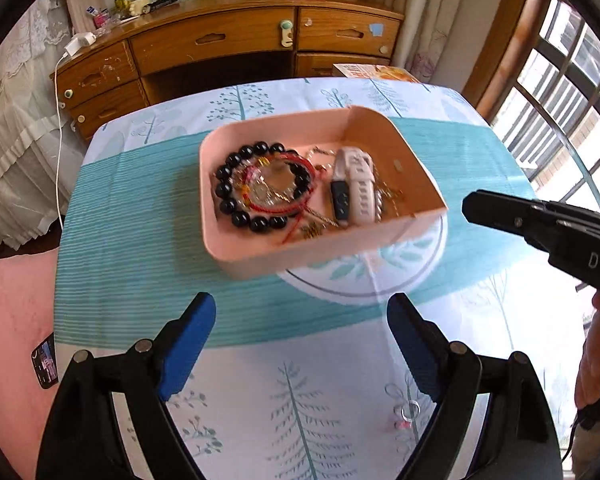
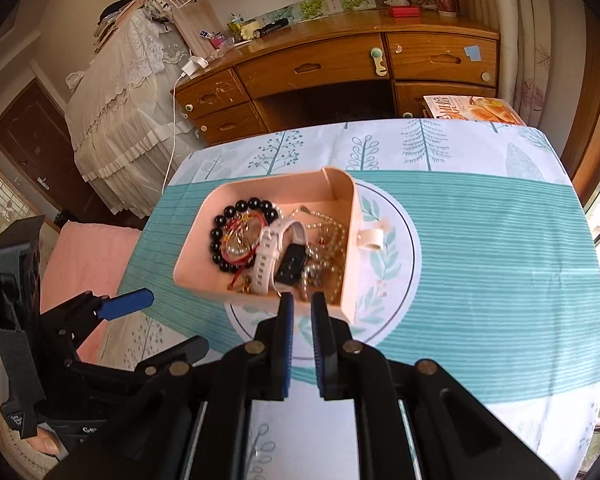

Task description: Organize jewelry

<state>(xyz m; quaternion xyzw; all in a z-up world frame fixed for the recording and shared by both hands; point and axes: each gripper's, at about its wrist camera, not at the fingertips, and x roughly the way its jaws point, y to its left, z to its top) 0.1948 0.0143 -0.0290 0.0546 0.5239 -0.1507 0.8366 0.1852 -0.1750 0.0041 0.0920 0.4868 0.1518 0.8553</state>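
A pink drawer-like tray (image 1: 252,260) (image 2: 354,240) stands on the tree-print tablecloth (image 1: 140,240). Inside lie a black bead bracelet (image 1: 236,196) (image 2: 218,240), red string bracelets (image 1: 300,160), a white watch band (image 1: 358,184) (image 2: 270,256), a dark tracker (image 2: 291,267) and pearl and chain pieces (image 2: 334,236). My left gripper (image 1: 302,320) (image 2: 176,320) hovers open in front of the tray, empty. A small ring (image 1: 411,409) lies on the cloth by its right finger. My right gripper (image 2: 302,304) (image 1: 472,206) is shut at the tray's near rim, with nothing seen between its pads.
A wooden desk (image 2: 320,68) with drawers stands beyond the table. An orange box (image 2: 476,110) sits at the far table edge. A pink bed (image 1: 16,320) with a phone (image 1: 46,364) lies left; windows are right. A hand (image 1: 592,360) holds the right gripper.
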